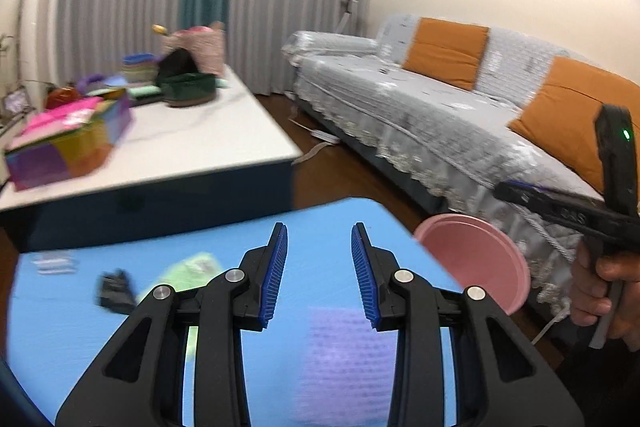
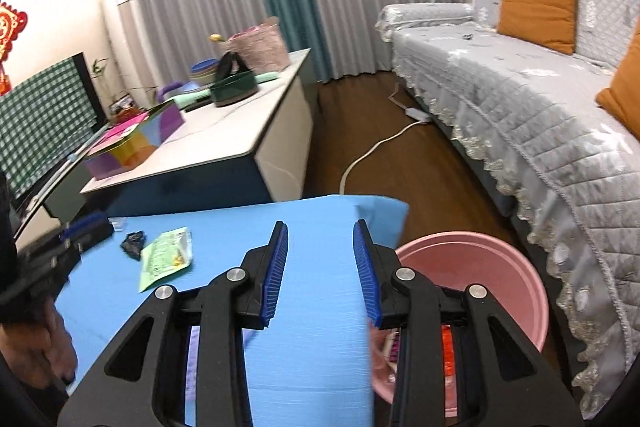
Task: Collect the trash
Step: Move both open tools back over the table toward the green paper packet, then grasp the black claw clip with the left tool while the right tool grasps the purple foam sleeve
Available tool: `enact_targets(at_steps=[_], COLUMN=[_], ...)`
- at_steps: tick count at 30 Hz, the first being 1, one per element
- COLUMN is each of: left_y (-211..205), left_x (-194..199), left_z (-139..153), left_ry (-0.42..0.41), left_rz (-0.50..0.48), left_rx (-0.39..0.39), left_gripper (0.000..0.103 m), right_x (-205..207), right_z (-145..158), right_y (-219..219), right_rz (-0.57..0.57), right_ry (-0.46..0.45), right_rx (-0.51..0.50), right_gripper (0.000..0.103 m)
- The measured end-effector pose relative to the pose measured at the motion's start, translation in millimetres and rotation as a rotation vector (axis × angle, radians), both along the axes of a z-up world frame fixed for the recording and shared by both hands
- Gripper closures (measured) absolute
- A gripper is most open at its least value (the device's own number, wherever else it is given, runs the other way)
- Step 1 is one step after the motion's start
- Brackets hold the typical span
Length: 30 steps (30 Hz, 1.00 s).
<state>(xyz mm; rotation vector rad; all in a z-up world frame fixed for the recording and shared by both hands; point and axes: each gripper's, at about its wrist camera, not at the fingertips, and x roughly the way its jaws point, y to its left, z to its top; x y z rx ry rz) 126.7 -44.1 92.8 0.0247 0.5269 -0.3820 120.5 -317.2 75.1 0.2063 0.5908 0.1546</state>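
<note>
Right wrist view shows the right gripper (image 2: 320, 267) with its blue ribbed pads parted and nothing between them, hanging above the pale blue mat-covered work surface (image 2: 312, 327). Just to its right, below the surface's edge, stands the round pink plastic basin (image 2: 500, 267), already holding some wrappers, only partly visible behind the finger. Ahead and to the left of this gripper lie the flat green printed snack packet (image 2: 166, 257) and, just beyond it, the small crumpled black wrapper (image 2: 132, 245); a clear scrap sits further back near the far edge.

From the left wrist view, the left gripper (image 1: 319, 271) is likewise partly open and empty. The green packet (image 1: 192, 267) and black wrapper (image 1: 116, 293) lie to its left, and a blurred lilac textured sheet (image 1: 344, 355) lies under and just behind its fingertips. The basin (image 1: 480, 255) is off to its right, beside the person's hand (image 1: 600, 291) holding the other tool.

Risks, as I judge them: the green packet lies flat, so the pads could slide over it rather than pinch an edge, or catch the mat beneath. The black wrapper is small and light and may slip out during the carry. The basin sits below the edge, so an early release would drop trash on the wooden floor. Both tools heading for the same pieces could collide.
</note>
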Motion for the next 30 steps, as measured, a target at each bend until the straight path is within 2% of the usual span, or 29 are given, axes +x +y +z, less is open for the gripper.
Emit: enact_targets(at_steps=[3,7,11,14,19,23,27,30], left_y=[37,79,107,126,160,174,179,182], left_x=[4,6,10,13,18,26,32,40], left_z=[5,-5,-14,-20,-32,-43,-54,-64], left_ry=[-0.019,-0.011,-0.009,-0.016,0.008,0.038,0.054,0.072], left_rz=[0.075,0.191,0.279,0.339,0.429,0.459,0.470,0.480], left_rx=[-0.017,-0.063,-0.056,-0.024,-0.055,-0.083,-0.085,-0.086], left_gripper=[0.069,0.069,0.069,0.069,0.069,0.070,0.070,0.070], right_x=[4,10,18,22,31,34,35,38], right_z=[-9,-27,-51,-68,-95,-111,-117,-119], right_y=[14,40,59,69,86,103,111,117], right_rz=[0.038,0.082,0.120,0.138,0.166,0.198,0.222,0.242], right_ry=[0.027,0.082,0.154,0.206,0.287,0.333,0.339,0.329], right_rx=[0.007,-0.005,-0.005,0.002,-0.005,-0.034,-0.052,-0.071], right_gripper=[0.068,0.068,0.068,0.068,0.068,0.067,0.067,0.077])
